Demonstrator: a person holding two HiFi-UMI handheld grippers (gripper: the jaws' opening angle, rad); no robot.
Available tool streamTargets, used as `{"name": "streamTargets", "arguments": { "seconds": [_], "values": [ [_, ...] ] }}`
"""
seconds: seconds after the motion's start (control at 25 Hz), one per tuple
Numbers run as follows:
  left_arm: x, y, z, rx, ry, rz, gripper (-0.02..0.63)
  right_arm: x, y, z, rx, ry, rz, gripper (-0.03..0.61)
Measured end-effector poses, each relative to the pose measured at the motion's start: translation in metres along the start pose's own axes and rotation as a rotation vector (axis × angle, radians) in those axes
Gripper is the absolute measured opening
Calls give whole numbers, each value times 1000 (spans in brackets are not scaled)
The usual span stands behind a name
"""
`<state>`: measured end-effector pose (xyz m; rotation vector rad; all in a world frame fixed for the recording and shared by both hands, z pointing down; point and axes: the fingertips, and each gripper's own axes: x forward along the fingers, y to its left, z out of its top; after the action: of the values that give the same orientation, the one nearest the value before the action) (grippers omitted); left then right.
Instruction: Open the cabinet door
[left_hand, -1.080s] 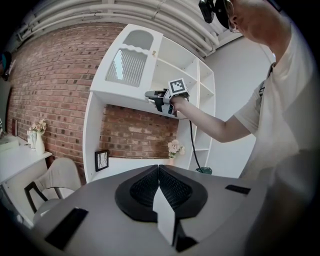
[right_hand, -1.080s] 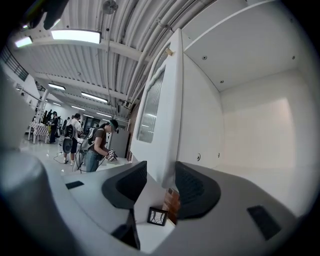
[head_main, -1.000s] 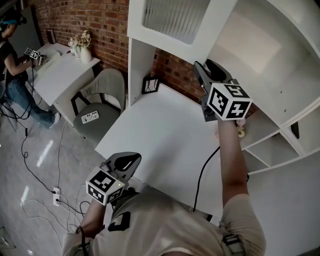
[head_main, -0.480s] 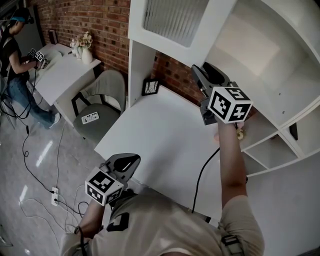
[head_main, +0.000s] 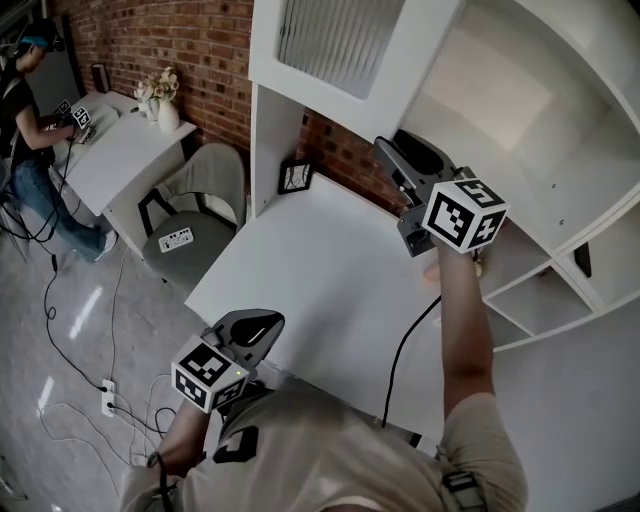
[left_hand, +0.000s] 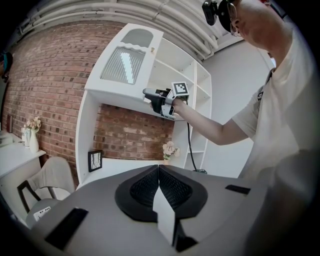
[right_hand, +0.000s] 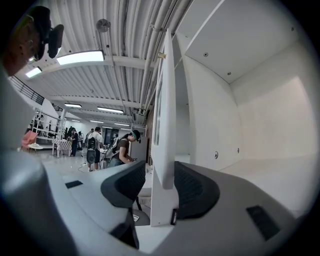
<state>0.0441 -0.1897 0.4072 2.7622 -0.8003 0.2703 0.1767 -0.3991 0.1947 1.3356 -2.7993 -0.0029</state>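
Door (head_main: 340, 45) hanging wide open off cabinet (head_main: 530, 110) front; opening looking nearly done. I'm straddling door edge with right tool (right_hand: 160, 175), jaws apart, not clamping. Left tool (left_hand: 158, 175) idling below cabinet, jaws together, empty.

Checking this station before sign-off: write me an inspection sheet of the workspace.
Surface: white desk top, mostly bare.
Job's things: white cabinet door with ribbed glass pane, swung open from the white shelf cabinet.
Clutter: small black picture frame and a pale flower posy at the desk's back.
Grippers: right claw straddles the door's lower edge, one pad on it, a slit at the other; left claw shut, empty, by the desk's near edge.
Cables: black cable hangs from the right claw; loose cables and a white power strip on the floor.
Surroundings: red brick wall, grey chair, second white table with a person standing at it.
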Motion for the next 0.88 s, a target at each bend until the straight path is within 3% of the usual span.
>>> {"name": "streamTargets", "arguments": {
  "seconds": [0.12, 0.68, 0.88],
  "values": [
    [2, 2, 3, 1, -5, 0, 17, 5, 7, 3, 21, -16, 63, 240],
    [-3, 0, -1, -7, -13, 2, 17, 8, 4, 4, 16, -48, 36, 241],
    [-6, -5, -1, -9, -8, -3, 17, 5, 10, 5, 49, -29, 126, 245]
  ]
}}
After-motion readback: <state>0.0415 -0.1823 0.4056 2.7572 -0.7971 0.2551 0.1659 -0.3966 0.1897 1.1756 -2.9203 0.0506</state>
